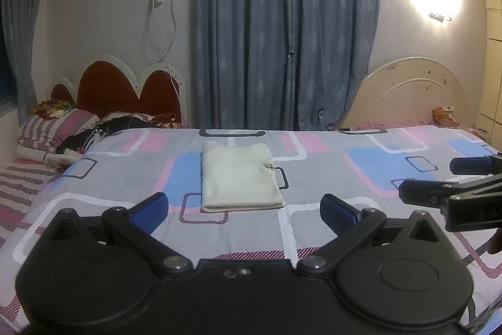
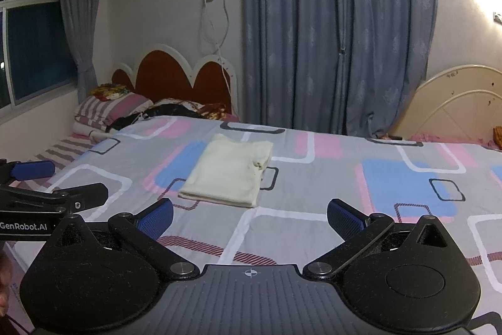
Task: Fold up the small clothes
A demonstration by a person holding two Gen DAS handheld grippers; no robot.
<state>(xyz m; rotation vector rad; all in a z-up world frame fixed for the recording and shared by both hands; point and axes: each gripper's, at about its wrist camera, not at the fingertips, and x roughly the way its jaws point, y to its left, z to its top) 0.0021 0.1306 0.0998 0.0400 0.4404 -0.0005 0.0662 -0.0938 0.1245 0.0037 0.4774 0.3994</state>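
A small cream garment (image 1: 240,176) lies folded into a neat rectangle on the patterned bedspread (image 1: 329,175); it also shows in the right wrist view (image 2: 230,173). My left gripper (image 1: 244,209) is open and empty, held just short of the garment's near edge. My right gripper (image 2: 250,217) is open and empty, a little nearer than the garment and to its right. The right gripper's fingers (image 1: 423,193) show at the right edge of the left wrist view. The left gripper's fingers (image 2: 81,193) show at the left edge of the right wrist view.
A red and white headboard (image 1: 125,87) with striped pillows (image 1: 53,127) and dark clothing (image 1: 106,131) stands at the far left. Grey-blue curtains (image 1: 282,27) hang behind the bed. A cream headboard (image 1: 414,93) stands at the far right. A window (image 2: 28,46) is at the left.
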